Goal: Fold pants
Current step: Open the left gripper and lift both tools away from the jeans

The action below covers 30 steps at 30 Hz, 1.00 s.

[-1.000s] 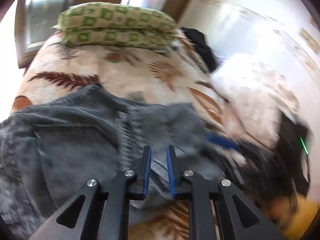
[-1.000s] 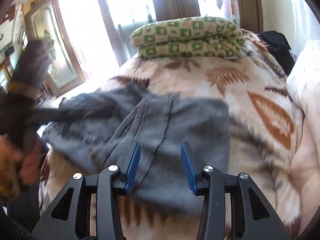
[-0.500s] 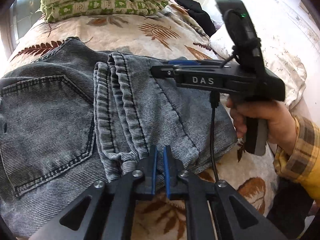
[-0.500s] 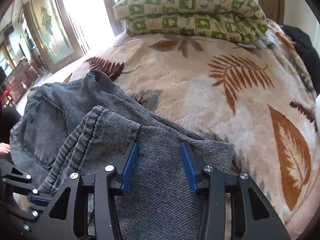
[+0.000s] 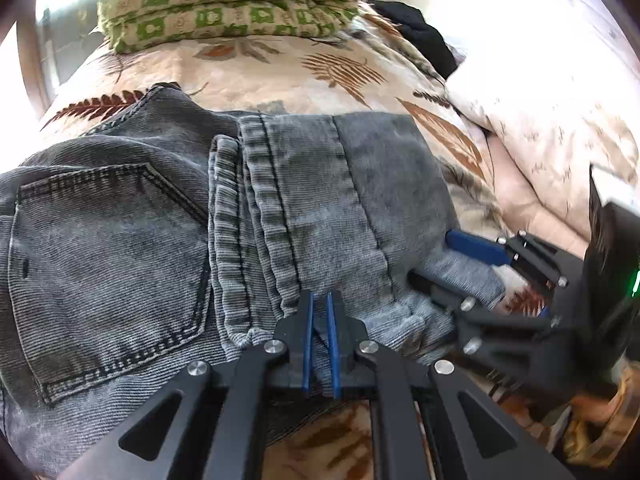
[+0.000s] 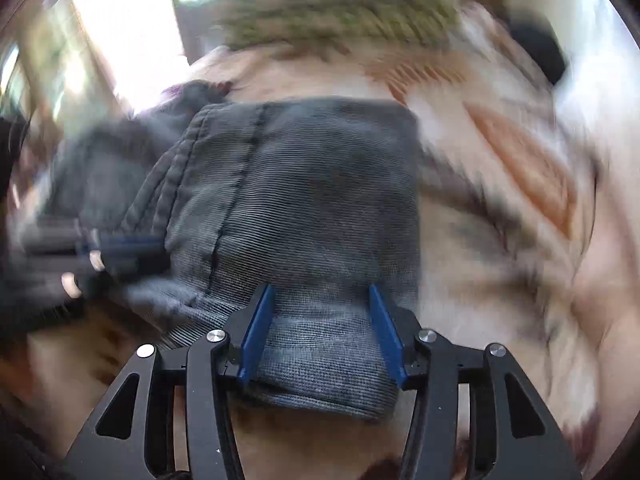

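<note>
Left wrist view: my left gripper (image 5: 320, 316) is pinched narrow on the near edge of the folded grey denim pants (image 5: 168, 240), a sliver of cloth between its blue pads. Pants lie on the cream leaf-print blanket (image 5: 248, 76). Right gripper (image 5: 452, 260) sits at 3 o'clock. Right wrist view (heavily blurred): its jaws stand wide, straddling the pants' near fold (image 6: 320, 344). Green-checked folded quilt (image 5: 228, 4) at 12 o'clock.
</note>
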Tool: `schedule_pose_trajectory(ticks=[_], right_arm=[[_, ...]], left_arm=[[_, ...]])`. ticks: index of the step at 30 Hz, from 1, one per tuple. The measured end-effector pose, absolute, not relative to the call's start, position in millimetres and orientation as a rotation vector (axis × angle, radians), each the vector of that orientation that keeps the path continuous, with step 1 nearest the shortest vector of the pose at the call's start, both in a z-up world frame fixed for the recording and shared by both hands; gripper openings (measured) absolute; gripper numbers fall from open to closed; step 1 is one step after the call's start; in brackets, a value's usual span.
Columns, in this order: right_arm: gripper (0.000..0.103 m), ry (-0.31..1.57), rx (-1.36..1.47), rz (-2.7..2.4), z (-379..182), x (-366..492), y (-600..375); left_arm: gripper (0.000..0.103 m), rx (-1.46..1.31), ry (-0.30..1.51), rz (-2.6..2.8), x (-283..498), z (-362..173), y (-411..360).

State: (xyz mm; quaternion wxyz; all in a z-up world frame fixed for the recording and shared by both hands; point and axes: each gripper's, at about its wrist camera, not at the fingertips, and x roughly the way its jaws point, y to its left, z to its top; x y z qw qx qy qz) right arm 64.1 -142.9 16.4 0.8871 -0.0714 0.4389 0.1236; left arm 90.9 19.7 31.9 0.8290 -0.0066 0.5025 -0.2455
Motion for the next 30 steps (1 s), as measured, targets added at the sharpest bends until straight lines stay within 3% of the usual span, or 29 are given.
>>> schedule_pose_trajectory(ticks=[5,8,10,11,13,15,17,30], right_arm=[[0.052,0.925,0.087,0.223,53.1,63.2,-170.3],[0.061,0.948,0.054,0.213,47.6,53.5,-165.6],[0.063,1.018,-0.010,0.229,27.2,54.0,-155.6],[0.064,0.965,-0.057,0.232,26.9,48.7,-152.4],[0.063,0.954,-0.052,0.218,37.9,46.6,-152.1],[0.063,0.898,0.003,0.231,57.3,40.6,-153.6],[0.064,0.855,0.017,0.255,72.7,33.2,-147.5],[0.076,0.824,-0.134,0.511,69.6,-9.9,-41.1]], left_arm=[[0.014,-0.001,1.027,-0.495,88.4,52.5,27.0],[0.017,0.003,1.103,-0.470,96.0,33.4,30.3],[0.018,-0.023,1.098,-0.467,94.5,36.8,32.8],[0.019,-0.024,1.101,-0.463,92.8,40.6,33.3],[0.032,0.001,1.054,-0.451,83.7,55.8,36.1],[0.071,-0.002,1.017,-0.427,77.2,68.7,43.3],[0.083,-0.023,0.987,-0.401,71.9,80.2,55.9],[0.091,0.026,0.991,-0.270,80.3,85.0,120.9]])
